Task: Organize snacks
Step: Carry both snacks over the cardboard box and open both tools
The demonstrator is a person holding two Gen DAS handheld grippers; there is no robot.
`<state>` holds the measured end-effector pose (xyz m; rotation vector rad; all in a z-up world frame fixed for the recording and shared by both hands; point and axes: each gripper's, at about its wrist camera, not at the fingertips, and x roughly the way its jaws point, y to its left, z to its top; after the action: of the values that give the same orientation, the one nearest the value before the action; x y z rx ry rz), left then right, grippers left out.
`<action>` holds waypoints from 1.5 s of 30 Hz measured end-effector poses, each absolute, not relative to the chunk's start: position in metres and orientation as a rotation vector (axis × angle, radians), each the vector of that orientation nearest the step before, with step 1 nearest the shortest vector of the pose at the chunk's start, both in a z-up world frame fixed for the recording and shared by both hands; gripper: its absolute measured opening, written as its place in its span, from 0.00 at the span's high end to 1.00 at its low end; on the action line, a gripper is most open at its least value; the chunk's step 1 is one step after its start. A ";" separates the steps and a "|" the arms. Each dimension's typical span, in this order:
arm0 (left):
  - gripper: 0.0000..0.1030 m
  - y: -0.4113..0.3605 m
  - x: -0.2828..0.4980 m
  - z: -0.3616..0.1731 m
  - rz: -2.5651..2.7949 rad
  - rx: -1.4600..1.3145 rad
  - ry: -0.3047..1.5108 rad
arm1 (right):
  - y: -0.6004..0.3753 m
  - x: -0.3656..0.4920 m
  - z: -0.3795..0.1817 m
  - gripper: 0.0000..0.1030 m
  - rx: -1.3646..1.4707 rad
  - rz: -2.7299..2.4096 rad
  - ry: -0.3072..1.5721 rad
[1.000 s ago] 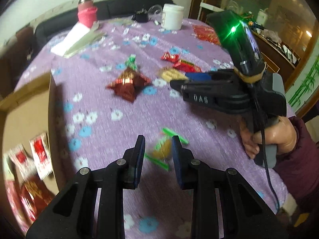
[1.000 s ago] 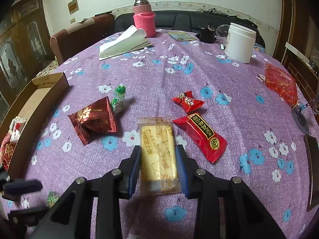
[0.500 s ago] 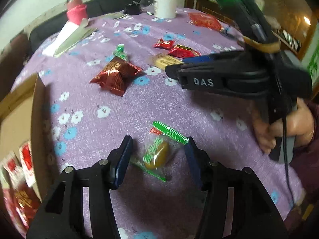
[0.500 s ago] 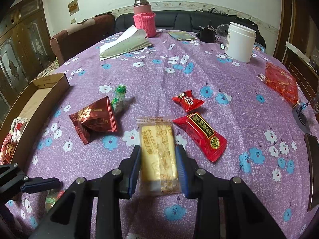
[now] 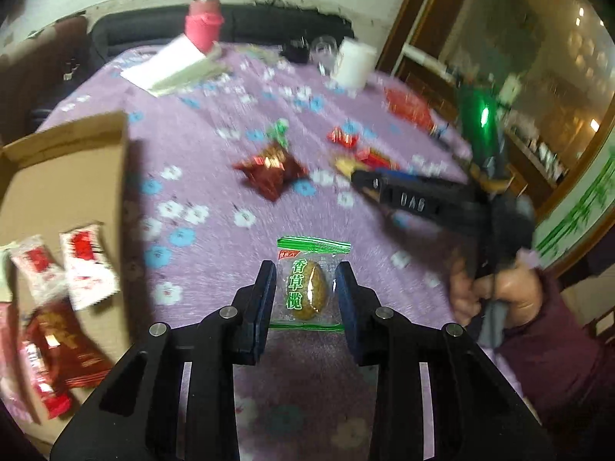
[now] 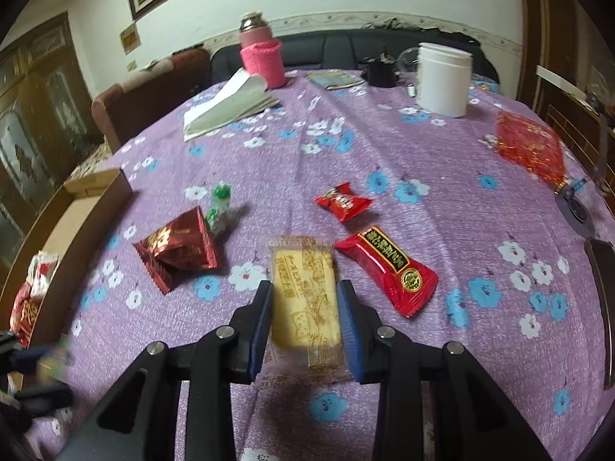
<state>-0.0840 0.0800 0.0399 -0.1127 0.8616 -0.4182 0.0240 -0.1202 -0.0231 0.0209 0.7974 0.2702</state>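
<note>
My left gripper has its jaws closing on a clear green-printed olive packet, which stands upright between the pads and moves with them above the purple tablecloth. An open cardboard box lies to its left with white-and-red sachets and dark red packets inside. My right gripper is shut on a yellow biscuit packet that lies flat on the cloth. In the left wrist view the right gripper reaches in from the right, held by a hand.
On the cloth lie a dark red foil bag, a green candy, a small red candy and a long red packet. Further back are papers, a pink flask, a white jar and a red bag.
My left gripper opened wide around the olive packet, then closed on it, and its view swung toward the box. The right gripper stayed on the biscuit packet.
</note>
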 end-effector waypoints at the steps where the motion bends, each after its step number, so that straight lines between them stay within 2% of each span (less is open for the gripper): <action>1: 0.70 0.085 -0.087 0.044 -0.414 -0.120 0.849 | -0.122 0.022 -0.022 0.64 0.030 0.267 0.794; 11: 0.70 0.193 -0.097 0.079 -0.285 -0.213 0.781 | -0.111 -0.008 0.014 0.64 0.091 0.283 0.753; 20: 0.69 0.274 -0.053 0.075 -0.157 -0.272 0.843 | -0.007 -0.011 0.057 0.65 0.022 0.491 0.761; 30: 0.69 0.308 -0.009 0.044 -0.062 -0.284 0.917 | 0.105 0.012 0.035 0.65 -0.048 0.626 0.870; 39: 0.69 0.330 0.007 0.025 -0.022 -0.333 0.957 | 0.157 0.035 -0.004 0.64 -0.064 0.657 0.971; 42: 0.69 0.335 0.007 0.025 -0.032 -0.371 0.964 | 0.162 0.035 -0.007 0.62 -0.057 0.673 0.975; 45: 0.69 0.339 0.003 0.029 -0.047 -0.408 0.966 | 0.163 0.033 -0.005 0.52 -0.045 0.677 0.973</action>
<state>0.0028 0.3392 0.0286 -0.4085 0.9659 -0.0473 0.0331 0.1630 -0.0050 -0.0451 0.9732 0.6768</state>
